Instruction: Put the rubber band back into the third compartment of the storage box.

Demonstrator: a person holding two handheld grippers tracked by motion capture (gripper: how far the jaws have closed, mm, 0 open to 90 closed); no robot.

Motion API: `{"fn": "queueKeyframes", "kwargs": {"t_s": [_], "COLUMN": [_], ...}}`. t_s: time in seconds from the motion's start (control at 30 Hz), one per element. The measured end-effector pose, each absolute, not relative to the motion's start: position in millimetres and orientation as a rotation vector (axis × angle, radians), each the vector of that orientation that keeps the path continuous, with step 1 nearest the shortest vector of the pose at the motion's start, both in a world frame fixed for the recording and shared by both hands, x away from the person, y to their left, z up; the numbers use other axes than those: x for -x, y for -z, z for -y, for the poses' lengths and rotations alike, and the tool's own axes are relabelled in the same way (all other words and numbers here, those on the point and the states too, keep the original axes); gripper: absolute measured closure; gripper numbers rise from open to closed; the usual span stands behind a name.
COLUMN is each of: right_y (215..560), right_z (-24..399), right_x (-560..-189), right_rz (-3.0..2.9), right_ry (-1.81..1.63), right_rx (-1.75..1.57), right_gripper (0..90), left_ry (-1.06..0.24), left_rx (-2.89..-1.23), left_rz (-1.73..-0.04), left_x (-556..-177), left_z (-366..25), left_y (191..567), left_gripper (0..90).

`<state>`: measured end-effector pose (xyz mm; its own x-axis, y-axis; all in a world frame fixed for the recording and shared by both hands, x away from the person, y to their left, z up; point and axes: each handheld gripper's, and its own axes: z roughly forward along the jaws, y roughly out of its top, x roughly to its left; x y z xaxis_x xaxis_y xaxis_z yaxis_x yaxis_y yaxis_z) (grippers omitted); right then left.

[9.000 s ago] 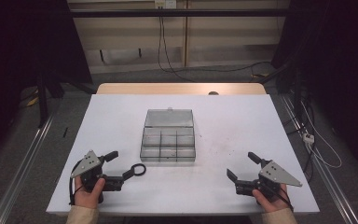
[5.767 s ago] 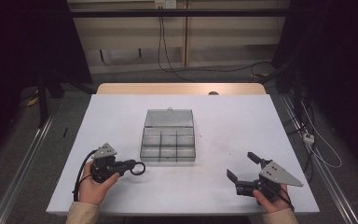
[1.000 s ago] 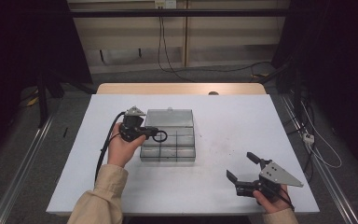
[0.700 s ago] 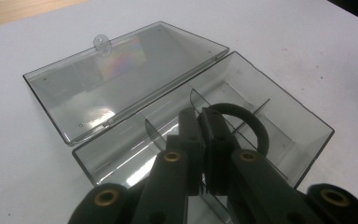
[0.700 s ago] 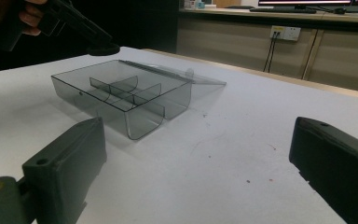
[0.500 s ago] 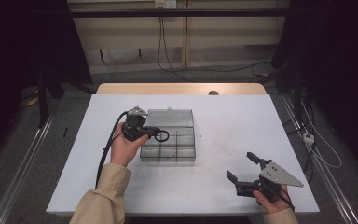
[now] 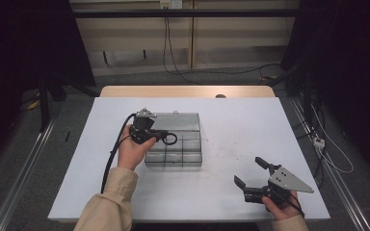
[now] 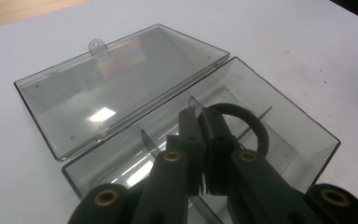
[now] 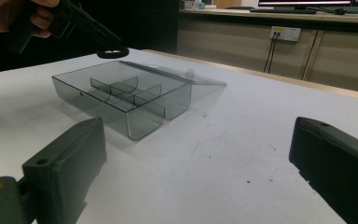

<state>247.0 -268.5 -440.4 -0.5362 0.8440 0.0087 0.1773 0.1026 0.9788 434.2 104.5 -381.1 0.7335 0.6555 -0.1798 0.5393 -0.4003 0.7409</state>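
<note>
Left gripper [image 7: 166,138]: jaws pinched on a black ring [image 8: 244,122], held over the left compartments of the clear divided box [image 7: 185,156], its lid [image 7: 176,120] lying open behind.
Right gripper [image 7: 251,179]: jaws wide, holding nothing, low over the worktop [image 7: 250,125], well right of the box and nearer the person.
Worktop: white, lightly scuffed right of the box.
Room: dim; cables and a wall socket beyond the box.

the ring [image 7: 170,139] is black, like both grippers, left [image 7: 163,136] and right [image 7: 252,174]. the compartment box [image 7: 192,150] is clear smoky grey, its lid [image 8: 107,79] showing a rainbow sheen. the table [image 7: 250,125] is white, the sleeve [image 7: 108,207] beige.
</note>
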Motion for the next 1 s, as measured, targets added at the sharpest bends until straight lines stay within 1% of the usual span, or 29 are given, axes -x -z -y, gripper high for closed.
{"fn": "queueKeyframes", "kwargs": {"t_s": [0.47,1.0], "right_y": [440.1,439.8], "right_z": [268.6,268.9], "right_x": [-246.6,-246.8], "right_rz": [-1.801,-1.799], "right_ry": [-1.476,-1.479], "right_rx": [-0.998,-0.992], "right_gripper": [4.1,4.1], "left_ry": [-0.176,-0.18], "left_rx": [-2.08,-2.1], "left_rz": [-0.905,-0.906], "left_x": [-439.3,-444.6], "left_z": [-95.4,-89.3], "left_y": [379.6,380.8], "left_gripper": [87.7,87.7]}}
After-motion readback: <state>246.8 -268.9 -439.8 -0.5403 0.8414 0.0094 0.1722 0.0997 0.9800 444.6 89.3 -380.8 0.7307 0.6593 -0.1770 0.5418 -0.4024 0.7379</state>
